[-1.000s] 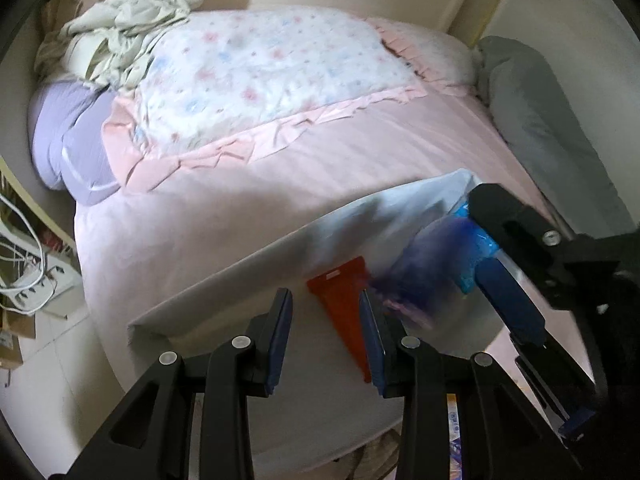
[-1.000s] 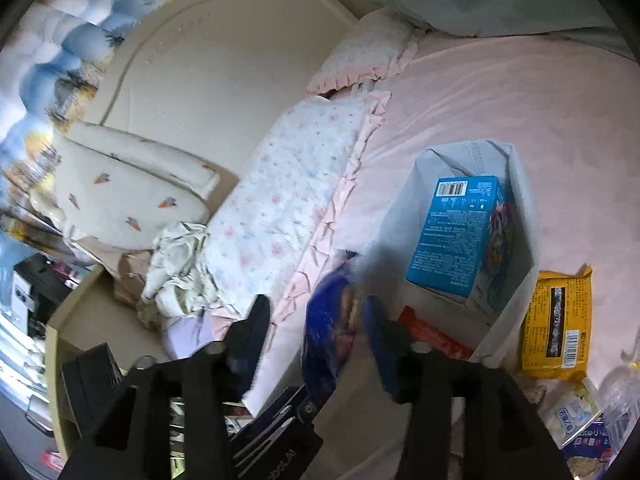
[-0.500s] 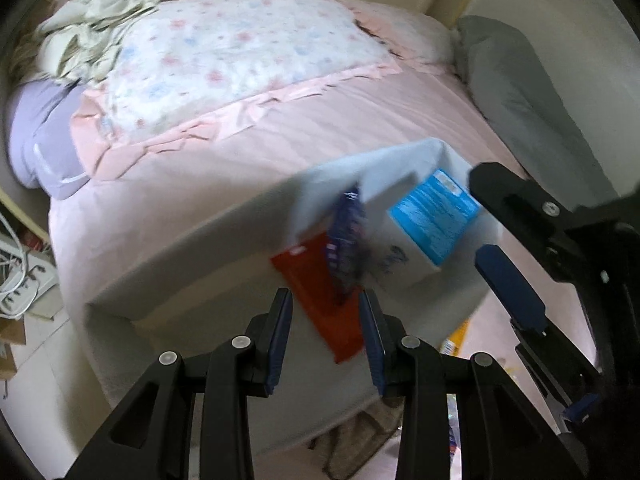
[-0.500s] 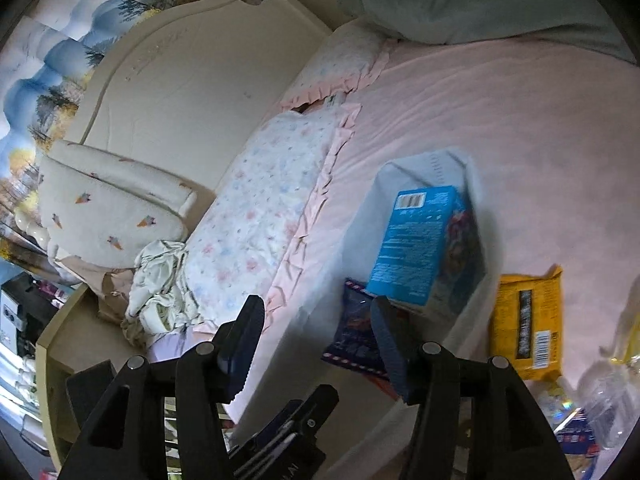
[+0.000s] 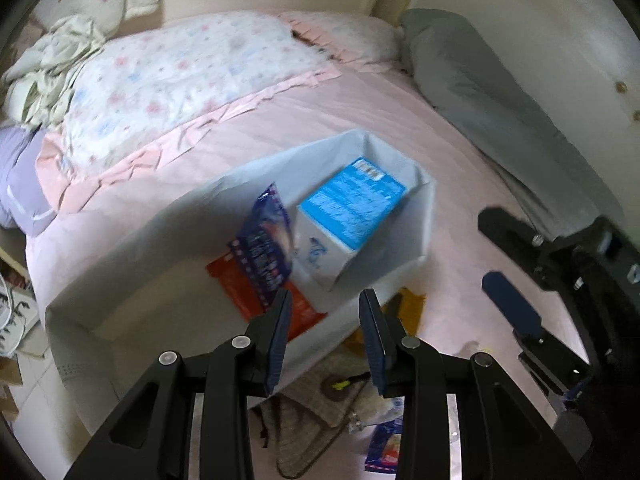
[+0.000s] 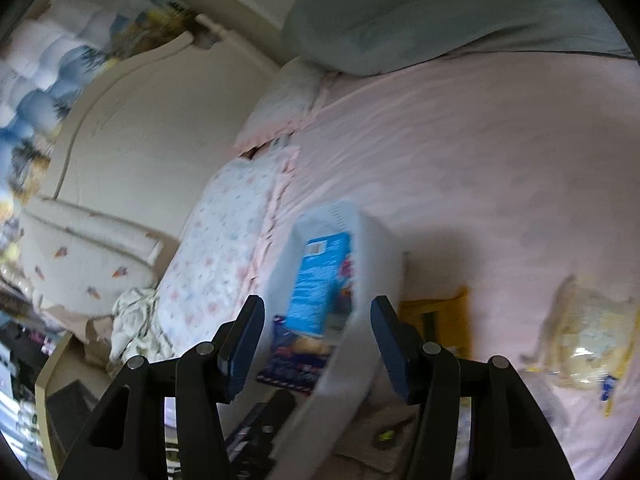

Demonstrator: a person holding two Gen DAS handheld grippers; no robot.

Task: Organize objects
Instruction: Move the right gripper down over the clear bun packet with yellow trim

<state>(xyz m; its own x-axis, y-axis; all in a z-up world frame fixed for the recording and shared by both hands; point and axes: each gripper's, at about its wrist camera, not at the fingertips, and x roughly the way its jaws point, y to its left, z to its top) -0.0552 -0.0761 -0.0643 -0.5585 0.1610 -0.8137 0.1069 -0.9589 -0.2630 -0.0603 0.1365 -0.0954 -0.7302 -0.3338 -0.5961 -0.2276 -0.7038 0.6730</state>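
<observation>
A white open bin [image 5: 424, 200] lies on the pink bed and also shows in the right wrist view [image 6: 372, 248]. It holds a blue box [image 5: 352, 200] [image 6: 320, 280], a dark blue snack pack [image 5: 264, 248] [image 6: 296, 360] leaning against the box, and a red pack [image 5: 240, 296]. My left gripper [image 5: 324, 328] is open and empty just above the bin's near rim. My right gripper [image 6: 318, 344] is open and empty over the bin; it shows at the right in the left wrist view [image 5: 504, 264].
A yellow pack [image 6: 440, 320] [image 5: 412, 308] lies beside the bin. A clear bag of snacks [image 6: 588, 336] lies further right. More packs [image 5: 384, 448] lie near the bed edge. Floral pillows [image 5: 180, 80] and a grey duvet [image 5: 500, 100] lie at the head and the far side.
The dark blue pack has left my right gripper and now rests in the bin against the blue box. Both grippers have pulled back and swung right.
</observation>
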